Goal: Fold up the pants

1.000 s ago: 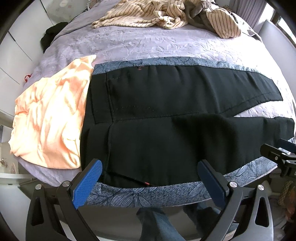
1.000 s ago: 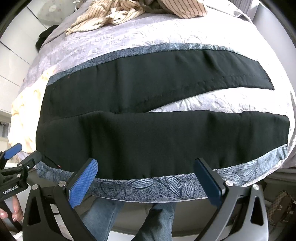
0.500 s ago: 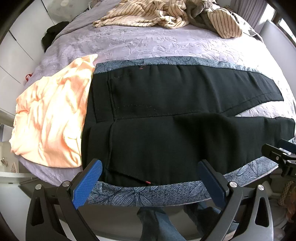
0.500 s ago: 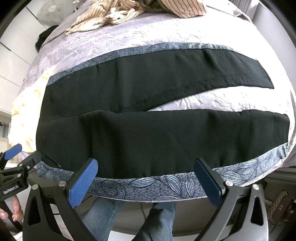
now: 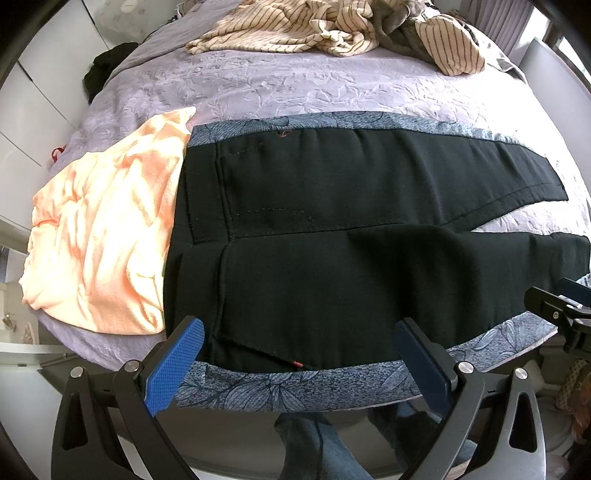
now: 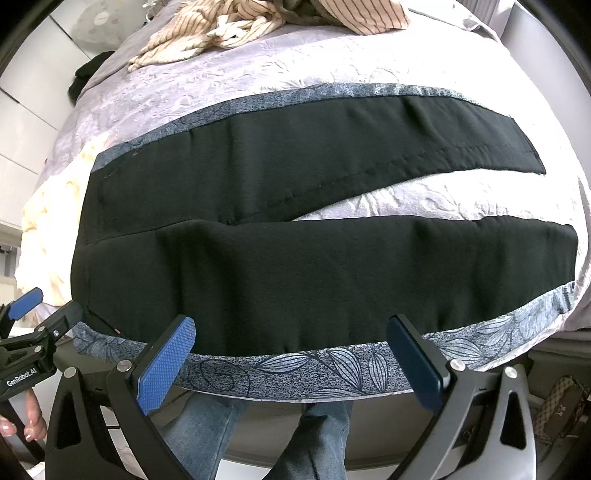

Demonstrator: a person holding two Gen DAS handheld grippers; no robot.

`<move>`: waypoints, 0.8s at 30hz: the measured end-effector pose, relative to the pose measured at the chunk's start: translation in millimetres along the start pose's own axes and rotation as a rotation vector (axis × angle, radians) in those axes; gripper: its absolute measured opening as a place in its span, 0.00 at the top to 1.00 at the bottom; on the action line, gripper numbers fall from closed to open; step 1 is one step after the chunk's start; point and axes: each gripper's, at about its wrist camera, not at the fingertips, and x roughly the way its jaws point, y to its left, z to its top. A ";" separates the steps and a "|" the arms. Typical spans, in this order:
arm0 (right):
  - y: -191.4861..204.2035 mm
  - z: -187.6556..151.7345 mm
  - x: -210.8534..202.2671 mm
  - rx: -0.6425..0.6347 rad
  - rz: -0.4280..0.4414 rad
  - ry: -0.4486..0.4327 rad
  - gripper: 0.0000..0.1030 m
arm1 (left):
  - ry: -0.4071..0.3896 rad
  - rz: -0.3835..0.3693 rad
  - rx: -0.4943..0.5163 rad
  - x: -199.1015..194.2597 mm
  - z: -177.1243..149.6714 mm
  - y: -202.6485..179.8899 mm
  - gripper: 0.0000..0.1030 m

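So your black pants (image 5: 332, 236) are laid out flat across the near part of the bed (image 5: 295, 85), waistband toward your left and both legs running off to your right, with a wedge of lilac bedspread showing between the legs. They're sitting on a blue leaf-print cloth (image 5: 295, 384) that pokes out along the near and far edges. Your left claw (image 5: 291, 365) is spread wide with nothing in it, hovering just past the near edge by the waist end. Your right claw (image 6: 291, 362) is the same deal, wide apart and empty, over the near edge of the closer leg. A peach garment (image 5: 103, 236) lies right next to the waistband, and there's a heap of striped clothes (image 5: 314, 26) at the far end of the bed.
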 end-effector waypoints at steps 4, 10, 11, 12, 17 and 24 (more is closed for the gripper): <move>0.3 0.3 0.2 0.001 0.000 -0.001 0.00 | 0.002 0.003 -0.001 1.1 2.0 0.7 0.00; -3.6 1.5 0.4 0.009 0.006 -0.002 0.00 | -0.001 0.011 0.000 -1.2 6.4 -0.4 0.00; -4.6 2.1 -0.3 0.010 0.010 -0.004 0.00 | -0.004 0.013 -0.001 -2.2 7.3 -0.9 0.00; -5.4 3.1 -1.3 0.010 0.013 -0.006 0.00 | -0.007 0.016 -0.002 -3.5 8.7 -1.8 0.00; -12.0 6.5 -6.1 0.000 0.031 -0.019 0.00 | -0.022 0.024 -0.020 -11.1 10.0 -8.7 0.00; -35.8 7.4 -14.5 -0.031 0.065 -0.040 0.00 | -0.048 0.051 -0.074 -24.7 1.0 -23.8 0.00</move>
